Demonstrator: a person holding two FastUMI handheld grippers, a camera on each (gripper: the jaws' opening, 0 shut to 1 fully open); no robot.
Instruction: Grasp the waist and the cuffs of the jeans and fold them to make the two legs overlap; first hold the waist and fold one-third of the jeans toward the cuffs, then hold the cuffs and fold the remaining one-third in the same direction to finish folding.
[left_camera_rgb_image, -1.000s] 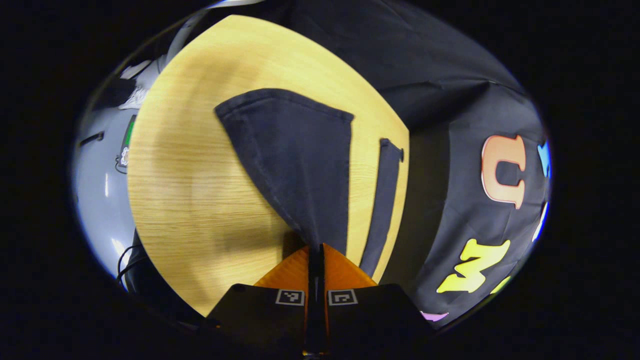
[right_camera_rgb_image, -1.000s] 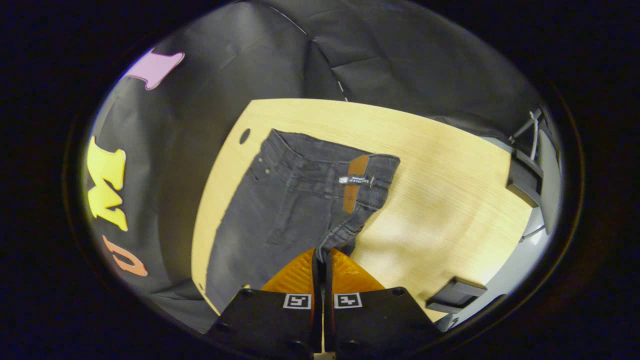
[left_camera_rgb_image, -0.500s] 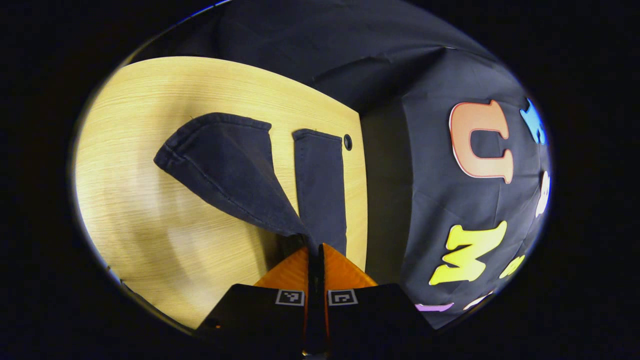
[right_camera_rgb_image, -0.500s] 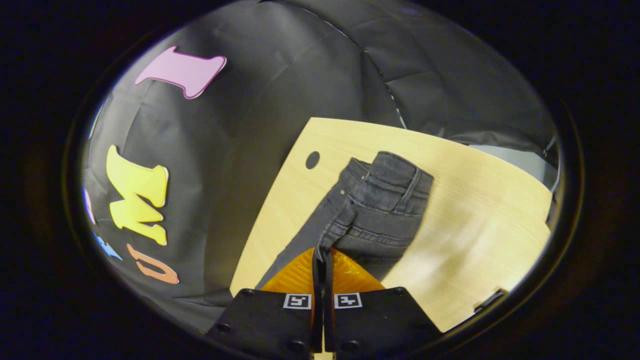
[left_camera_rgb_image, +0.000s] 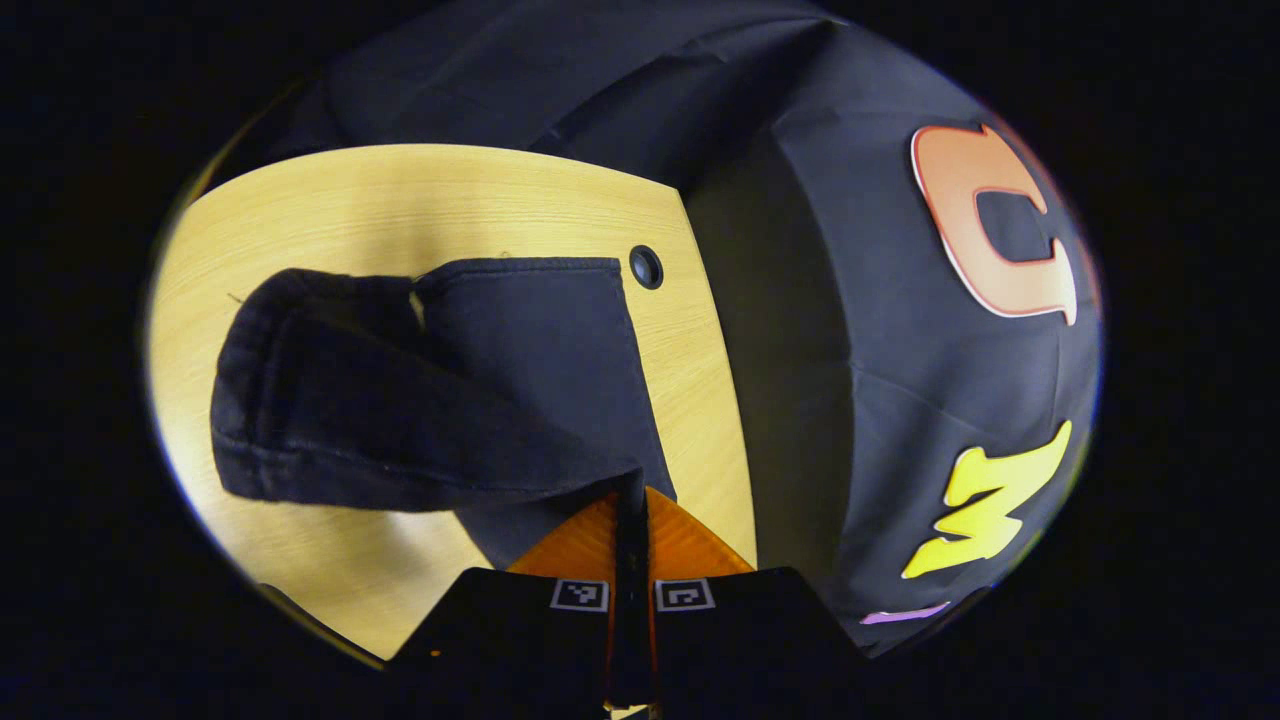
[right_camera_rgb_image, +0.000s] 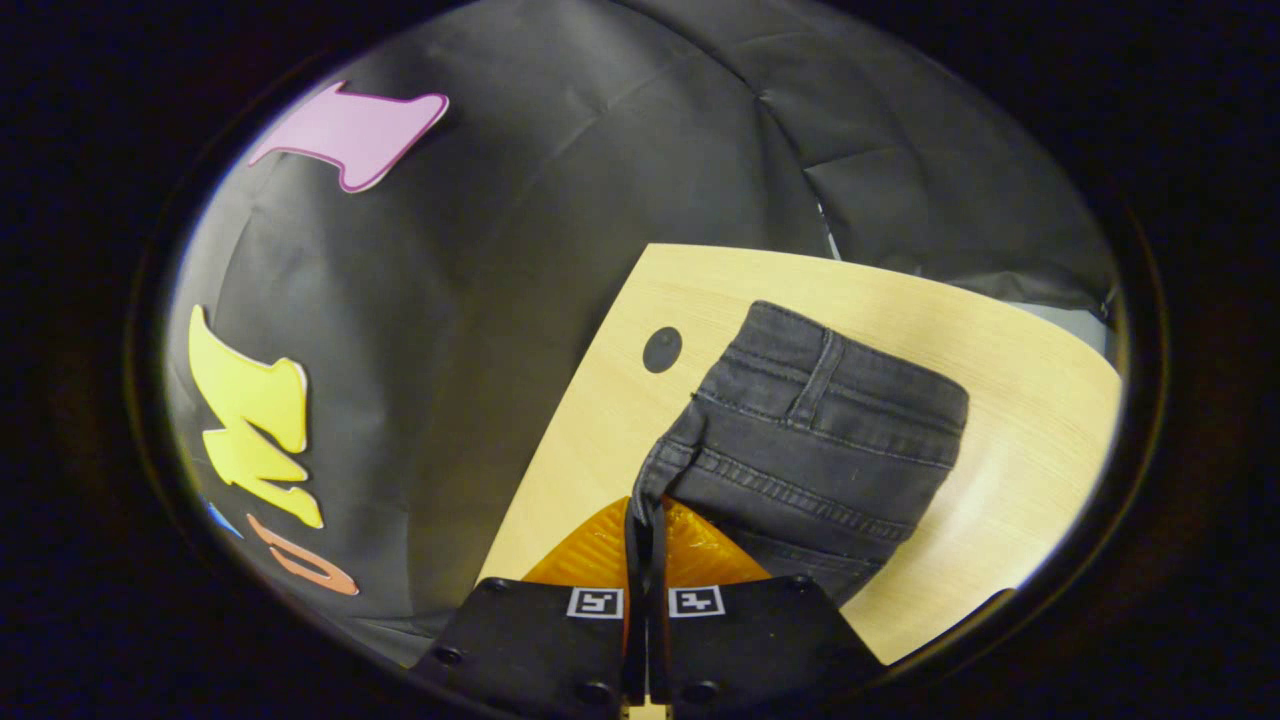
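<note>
Both legs (left_camera_rgb_image: 400, 400) nearer, waist (right_camera_rgb_image: 820, 420) folded over

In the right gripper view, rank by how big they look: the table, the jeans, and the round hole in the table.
1. Table: largest, though the jeans hide part of it.
2. Jeans: next; they hang from the right gripper close to the camera, so they look bigger than they would lying flat.
3. Round hole: clearly smallest.

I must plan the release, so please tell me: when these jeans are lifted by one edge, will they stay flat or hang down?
Probably hang: the jeans droop in a soft roll from the left gripper. The thick seamed denim at the right gripper looks fairly heavy, unlikely to slip.
</note>
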